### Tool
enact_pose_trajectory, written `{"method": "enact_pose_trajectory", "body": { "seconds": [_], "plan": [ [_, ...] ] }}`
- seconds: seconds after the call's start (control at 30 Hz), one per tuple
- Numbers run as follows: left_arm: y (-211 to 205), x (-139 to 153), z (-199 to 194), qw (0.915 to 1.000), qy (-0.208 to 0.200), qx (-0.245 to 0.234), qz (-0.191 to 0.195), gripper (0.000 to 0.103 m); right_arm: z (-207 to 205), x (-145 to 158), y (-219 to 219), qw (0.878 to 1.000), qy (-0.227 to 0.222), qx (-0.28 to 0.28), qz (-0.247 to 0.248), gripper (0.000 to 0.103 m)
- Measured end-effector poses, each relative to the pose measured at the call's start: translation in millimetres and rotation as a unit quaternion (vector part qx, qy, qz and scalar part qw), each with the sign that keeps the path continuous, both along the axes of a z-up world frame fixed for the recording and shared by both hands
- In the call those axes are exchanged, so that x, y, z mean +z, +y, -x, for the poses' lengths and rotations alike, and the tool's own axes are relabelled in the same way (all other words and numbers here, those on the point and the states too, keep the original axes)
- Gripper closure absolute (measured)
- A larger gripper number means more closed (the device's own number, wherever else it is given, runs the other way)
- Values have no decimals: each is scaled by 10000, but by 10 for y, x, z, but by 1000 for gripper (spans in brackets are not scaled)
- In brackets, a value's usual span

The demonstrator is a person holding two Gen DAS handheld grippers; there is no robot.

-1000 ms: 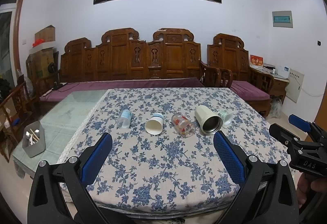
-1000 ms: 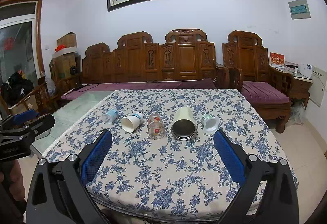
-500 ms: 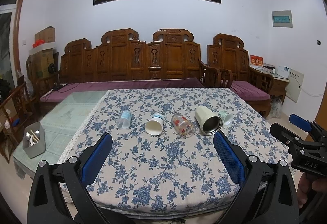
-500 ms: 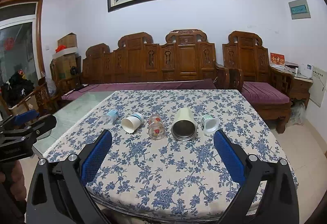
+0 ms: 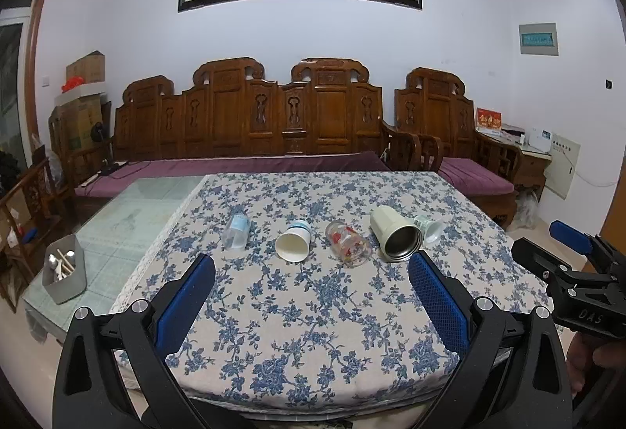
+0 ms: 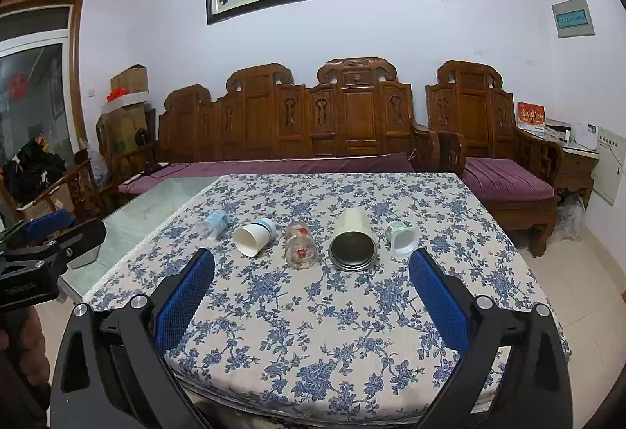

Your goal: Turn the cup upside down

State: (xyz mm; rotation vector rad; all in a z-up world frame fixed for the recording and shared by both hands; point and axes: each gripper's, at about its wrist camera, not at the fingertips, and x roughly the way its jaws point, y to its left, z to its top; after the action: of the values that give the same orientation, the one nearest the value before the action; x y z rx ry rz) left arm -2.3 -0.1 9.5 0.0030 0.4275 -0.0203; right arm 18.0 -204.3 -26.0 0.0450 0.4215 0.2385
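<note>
From the left wrist view, the left gripper (image 5: 312,286) hovers at the near edge of the bench (image 5: 313,331), its blue-padded fingers (image 5: 184,302) spread wide and holding nothing. Five vessels lie on their sides in a row across the floral cloth: a clear bottle (image 5: 236,232) at about 11 o'clock from the gripper, a white paper cup (image 5: 293,246) just right of it, a printed glass (image 5: 348,248) near 12 o'clock, a cream steel-lined tumbler (image 5: 395,239) at 1 o'clock, and a small pale green cup (image 5: 429,228) touching or just beside the tumbler. The right gripper (image 5: 567,261) shows at 3 o'clock, off the bench edge.

From the right wrist view, the right gripper (image 6: 312,286) is likewise wide apart and empty, with the tumbler (image 6: 353,243) close to 12 o'clock and the paper cup (image 6: 253,238) at 11 o'clock.

Which cup is meant cannot be told; nothing is grasped yet. A sound approach is probably to come in low, close across the chosen cup's wall near mid-length, lift clear of its neighbours, then rotate until the mouth faces down. The thin paper cup would want a light squeeze.
</note>
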Motion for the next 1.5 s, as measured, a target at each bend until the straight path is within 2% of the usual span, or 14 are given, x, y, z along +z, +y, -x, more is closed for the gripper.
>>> {"method": "enact_pose_trajectory", "body": {
  "seconds": [0.97,1.17,1.5],
  "plan": [
    [-22,8,41,10000,-15,-7,-11,8,12,-26,-10,10000,-7,7,-10,3],
    [2,-14,8,10000,79,42,-36,8,2,79,42,10000,52,46,-23,3],
    [103,-190,-255,9987,494,-40,-83,8,-240,-202,7,9992,304,204,-127,3]
  ]
}}
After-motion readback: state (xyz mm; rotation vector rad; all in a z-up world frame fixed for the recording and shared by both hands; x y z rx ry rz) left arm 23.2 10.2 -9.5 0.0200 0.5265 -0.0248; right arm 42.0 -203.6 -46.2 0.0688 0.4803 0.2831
